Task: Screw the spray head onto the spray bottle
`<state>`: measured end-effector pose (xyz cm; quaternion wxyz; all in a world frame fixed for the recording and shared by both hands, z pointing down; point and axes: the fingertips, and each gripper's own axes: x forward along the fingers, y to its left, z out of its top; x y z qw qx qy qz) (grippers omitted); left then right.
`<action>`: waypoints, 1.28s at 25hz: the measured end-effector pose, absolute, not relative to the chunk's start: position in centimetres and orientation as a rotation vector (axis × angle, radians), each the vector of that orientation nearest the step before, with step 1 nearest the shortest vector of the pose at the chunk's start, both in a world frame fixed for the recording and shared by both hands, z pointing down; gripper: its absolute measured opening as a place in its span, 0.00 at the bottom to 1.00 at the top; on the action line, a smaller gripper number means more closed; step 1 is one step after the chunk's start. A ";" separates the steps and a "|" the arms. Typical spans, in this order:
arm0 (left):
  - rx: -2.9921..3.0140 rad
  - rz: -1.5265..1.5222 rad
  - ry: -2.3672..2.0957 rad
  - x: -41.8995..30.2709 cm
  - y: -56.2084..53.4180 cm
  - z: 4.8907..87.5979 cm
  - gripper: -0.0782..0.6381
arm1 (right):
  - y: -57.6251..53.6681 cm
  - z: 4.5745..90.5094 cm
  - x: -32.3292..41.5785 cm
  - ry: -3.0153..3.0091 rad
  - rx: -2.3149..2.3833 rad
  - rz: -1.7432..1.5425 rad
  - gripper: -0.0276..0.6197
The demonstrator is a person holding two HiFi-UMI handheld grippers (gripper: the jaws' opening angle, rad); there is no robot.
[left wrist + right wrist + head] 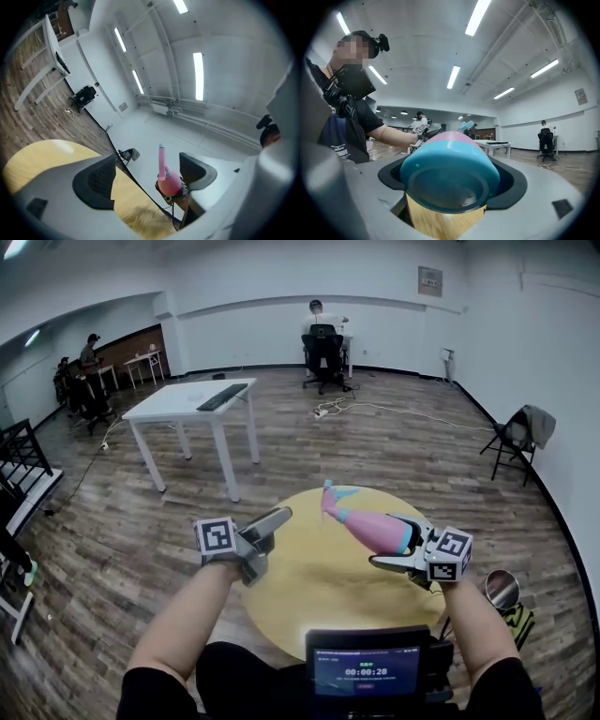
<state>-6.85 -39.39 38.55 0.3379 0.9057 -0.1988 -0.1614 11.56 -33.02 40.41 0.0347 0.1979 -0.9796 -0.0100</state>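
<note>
Wood-floored room, round yellow desk (309,615) lying below both grippers. Right gripper (401,542) clamping blue base of pink spray bottle (375,529), holding it tilted in air above desk. Spray head (330,495) sitting on bottle neck, pointing toward left gripper (270,545). Left gripper jaws standing apart, gripping nothing, hovering near spray head.

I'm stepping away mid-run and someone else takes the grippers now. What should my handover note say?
Left gripper: open, empty, apart from the bottle.
Right gripper: shut on the blue base of the spray bottle, holding it tilted above the round yellow table.
Spray head: sits on the bottle's neck.
Done: head appears mounted.
Left: tightness cannot be told; probably check it with a twist.
</note>
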 end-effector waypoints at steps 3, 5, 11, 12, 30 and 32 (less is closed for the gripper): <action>2.514 -0.322 -0.239 -0.8 -35.4 36.8 0.70 | -31.6 41.2 8.6 -2.971 0.445 -0.103 0.77; 2.675 -0.180 -0.122 2.4 -32.4 36.8 0.59 | -30.4 41.3 7.0 -2.988 0.310 -0.075 0.77; 3.161 0.094 0.021 4.0 -28.3 37.0 0.40 | -27.7 41.5 7.0 -3.066 0.011 0.159 0.77; 3.159 0.100 0.025 4.0 -28.3 37.2 0.40 | -27.6 41.7 7.0 -3.065 0.005 0.173 0.77; 2.619 -0.176 -0.256 1.8 -34.2 38.0 0.64 | -30.7 42.4 7.1 -2.947 0.359 -0.074 0.77; 2.852 -0.125 -0.159 3.7 -31.3 36.5 0.43 | -29.3 41.7 6.4 -3.011 0.208 0.016 0.77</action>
